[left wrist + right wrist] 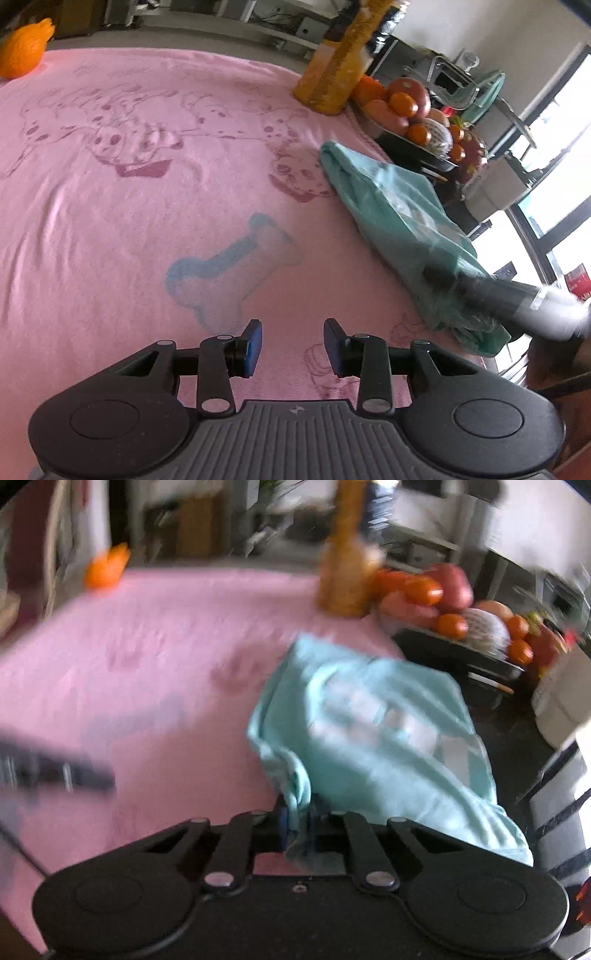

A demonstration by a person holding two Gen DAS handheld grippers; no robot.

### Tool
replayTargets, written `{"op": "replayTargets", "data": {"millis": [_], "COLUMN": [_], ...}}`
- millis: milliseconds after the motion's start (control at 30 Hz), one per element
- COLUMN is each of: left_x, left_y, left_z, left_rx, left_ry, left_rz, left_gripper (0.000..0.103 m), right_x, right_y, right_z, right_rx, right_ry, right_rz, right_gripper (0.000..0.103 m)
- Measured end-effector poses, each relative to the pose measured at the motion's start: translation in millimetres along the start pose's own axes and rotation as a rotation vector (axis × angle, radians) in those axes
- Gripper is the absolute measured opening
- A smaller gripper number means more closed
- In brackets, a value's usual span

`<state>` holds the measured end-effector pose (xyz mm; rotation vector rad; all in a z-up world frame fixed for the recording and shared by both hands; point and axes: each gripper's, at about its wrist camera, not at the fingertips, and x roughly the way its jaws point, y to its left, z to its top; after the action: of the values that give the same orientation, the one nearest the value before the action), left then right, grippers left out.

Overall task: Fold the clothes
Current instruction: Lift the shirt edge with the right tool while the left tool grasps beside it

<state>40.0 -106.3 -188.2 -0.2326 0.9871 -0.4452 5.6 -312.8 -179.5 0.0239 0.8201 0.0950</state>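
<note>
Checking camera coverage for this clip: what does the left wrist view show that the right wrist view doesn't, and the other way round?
Only the left wrist view shows the left gripper open and empty over a blue bone print. Only the right wrist view shows the right gripper shut on an edge of the light teal garment. Both show the garment, the pink blanket, the fruit tray and the yellow bottle.

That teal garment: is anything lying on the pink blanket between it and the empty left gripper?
Nothing visible. Bare pink blanket lies between the open left gripper and the teal garment. The right gripper already pinches the garment's near edge.
</note>
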Motion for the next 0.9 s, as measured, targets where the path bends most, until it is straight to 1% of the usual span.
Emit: {"op": "replayTargets", "data": {"millis": [200,233,267,367,433,600,733,767,800,867,900], "left_x": [13,17,21,39,51,74,88,91,93,94,92], "left_y": [-15,-19,-22,-32,-40,-58,-67,-70,-73,-80,-83], "left_z": [9,11,14,21,24,25,25,25,25,25,26], "left_rx": [-0.017,-0.028,-0.045,-0.117,-0.155,-0.214,-0.22,-0.222,-0.216,-0.189,-0.168], "left_ry": [0.01,0.014,0.023,0.065,0.096,0.151,0.18,0.185,0.185,0.182,0.174], "left_rz": [-0.085,-0.103,-0.125,-0.208,-0.245,-0.281,-0.258,-0.254,-0.247,-0.219,-0.202], "left_gripper": [0.034,0.034,0.035,0.036,0.036,0.036,0.032,0.03,0.021,0.0,0.0], "right_x": [-29,-32,-32,-31,-29,-26,-27,-28,-28,-29,-29], "right_y": [-78,-88,-92,-97,-99,-97,-97,-97,-97,-96,-96], "right_z": [14,15,15,17,19,19,18,18,18,18,18], "right_rx": [0.426,0.478,0.499,0.523,0.525,0.503,0.507,0.508,0.508,0.505,0.502], "right_ry": [-0.189,-0.213,-0.221,-0.226,-0.219,-0.2,-0.199,-0.2,-0.201,-0.204,-0.205], "right_rz": [0.16,0.173,0.167,0.145,0.147,0.156,0.16,0.161,0.161,0.16,0.158], "right_gripper": [0.01,0.01,0.01,0.01,0.01,0.01,0.01,0.01,0.01,0.01,0.01]}}
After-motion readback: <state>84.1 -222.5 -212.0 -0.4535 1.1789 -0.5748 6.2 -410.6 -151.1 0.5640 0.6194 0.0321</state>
